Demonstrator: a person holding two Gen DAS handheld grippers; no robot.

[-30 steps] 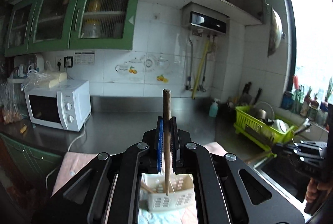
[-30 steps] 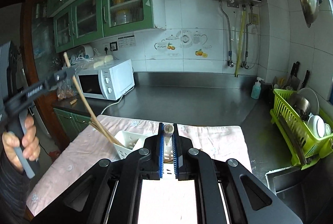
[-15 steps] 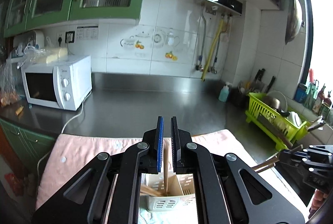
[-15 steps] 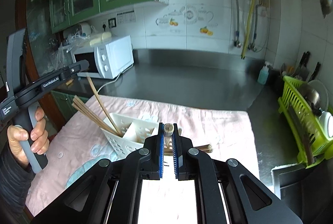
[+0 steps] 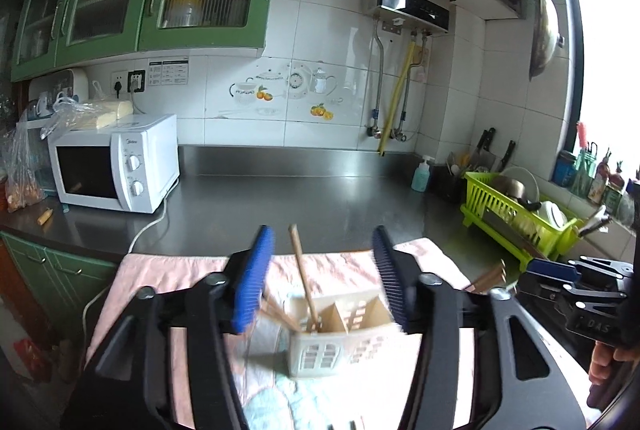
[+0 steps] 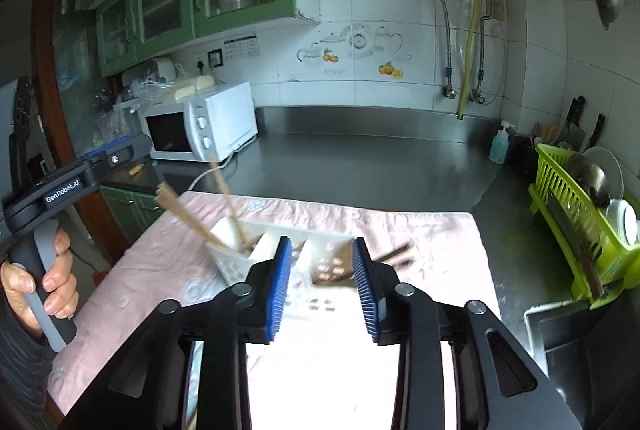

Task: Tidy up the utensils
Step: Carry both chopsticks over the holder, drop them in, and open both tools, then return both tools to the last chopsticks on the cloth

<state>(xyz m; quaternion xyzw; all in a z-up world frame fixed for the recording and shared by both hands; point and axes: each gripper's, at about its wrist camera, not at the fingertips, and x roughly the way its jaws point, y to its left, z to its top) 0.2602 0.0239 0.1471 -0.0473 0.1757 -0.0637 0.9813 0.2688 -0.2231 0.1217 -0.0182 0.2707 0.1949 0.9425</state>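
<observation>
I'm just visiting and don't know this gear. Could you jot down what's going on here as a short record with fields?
place: kitchen counter, pink cloth laid over it
sorting item: white utensil caddy with compartments, standing on the cloth
in the caddy: wooden chopsticks, leaning, in an end compartment
left gripper: jaws opening, pads apart, one chopstick loose between them
right gripper: jaws opening above the caddy, nothing pressed
holder: a hand grips the left gripper's handle
nearby: white microwave, green dish rack

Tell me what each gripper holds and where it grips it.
Nothing: both grippers' jaws are opening, with the brown wooden chopstick standing loose in the white plastic utensil caddy.
</observation>
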